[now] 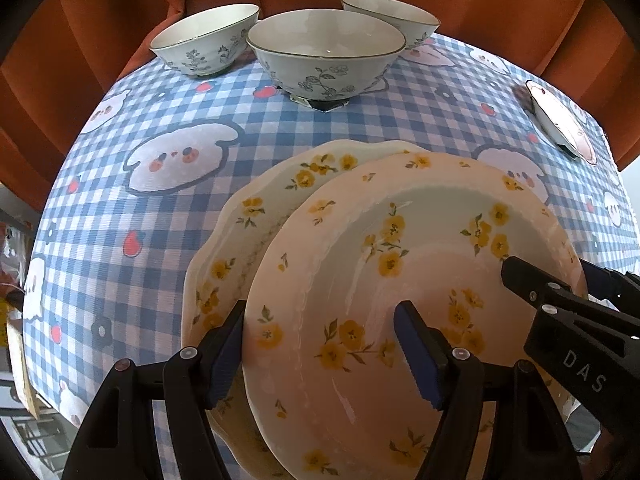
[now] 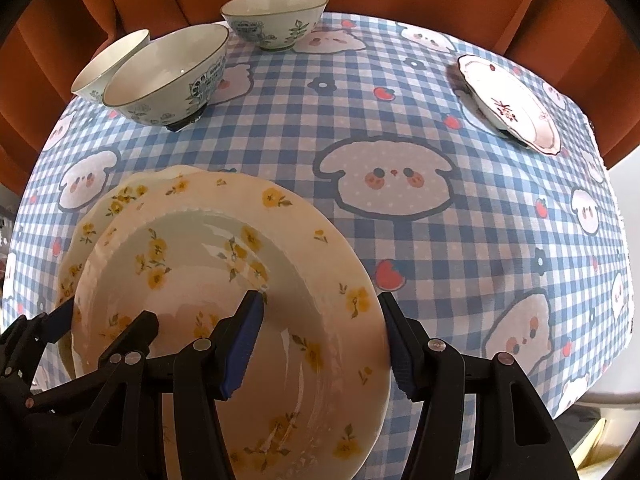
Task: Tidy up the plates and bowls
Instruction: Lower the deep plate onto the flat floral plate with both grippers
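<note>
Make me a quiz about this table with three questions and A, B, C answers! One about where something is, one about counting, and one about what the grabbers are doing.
1. Where is the top yellow-flower plate?
A. Over another yellow-flower plate
B. Inside a bowl
C. On the floor

2. How many bowls are at the far side of the table?
A. One
B. Three
C. Five

3. What do both grippers have between their fingers?
A. A bowl's rim
B. Nothing
C. The top plate's rim

Answers:
1 A, its rim overlaps the plate underneath.
2 B, one bowl sits between two others.
3 C, the left gripper and right gripper each straddle that rim.
</note>
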